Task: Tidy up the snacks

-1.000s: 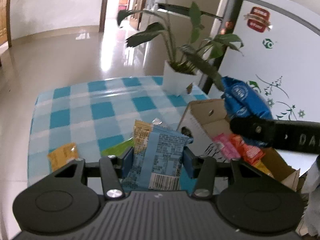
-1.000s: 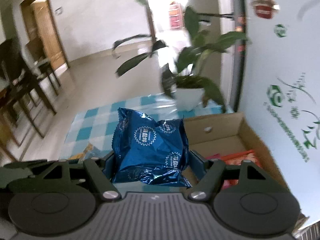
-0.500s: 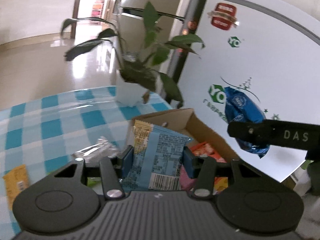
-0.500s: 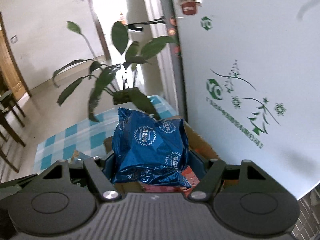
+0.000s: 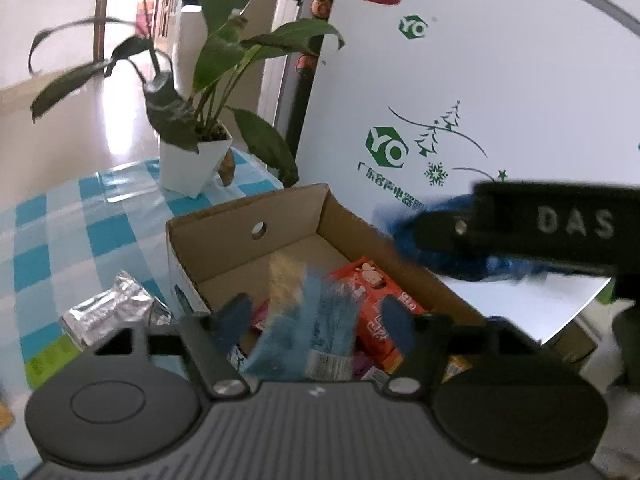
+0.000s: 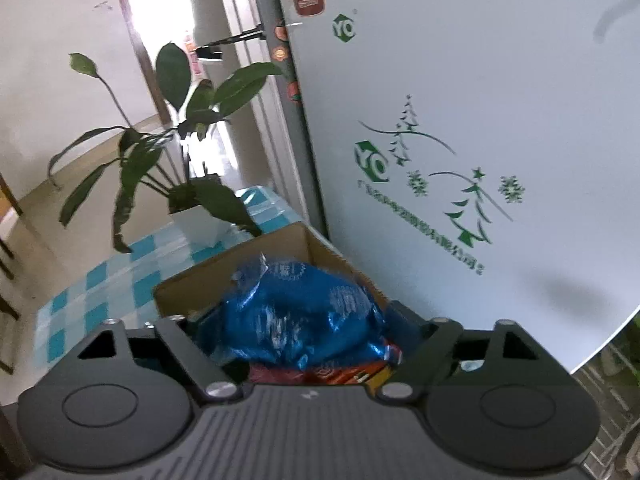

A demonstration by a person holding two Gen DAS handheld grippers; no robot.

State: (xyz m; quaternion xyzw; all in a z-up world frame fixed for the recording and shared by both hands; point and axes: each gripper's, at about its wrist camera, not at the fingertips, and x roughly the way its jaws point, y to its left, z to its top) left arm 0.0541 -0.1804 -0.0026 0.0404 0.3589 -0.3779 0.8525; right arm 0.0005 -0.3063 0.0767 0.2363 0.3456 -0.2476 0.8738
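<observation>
An open cardboard box [image 5: 248,216] stands on the checked table and holds orange and pink snack packets [image 5: 376,300]. My left gripper [image 5: 314,318] hovers over its near end with jaws opening. A light blue snack packet [image 5: 316,320] is blurred between the pads, slipping down toward the box. My right gripper [image 6: 296,320] is over the same box [image 6: 224,272], jaws also opening. A dark blue foil bag [image 6: 304,300] sags tilted between the fingers, free of them. The left wrist view shows one right finger [image 5: 520,228] at the right edge, with the blue bag [image 5: 400,236] blurred.
A potted plant in a white pot [image 5: 196,164] stands behind the box on the blue-checked cloth [image 5: 80,220]. A silver foil packet [image 5: 112,312] and a green packet [image 5: 48,360] lie left of the box. A white fridge [image 5: 480,100] rises close behind the box.
Both grippers swung right to above the box. Their jaws, shut on the light blue packet and the dark blue bag before, have spread, and both snacks are dropping.
</observation>
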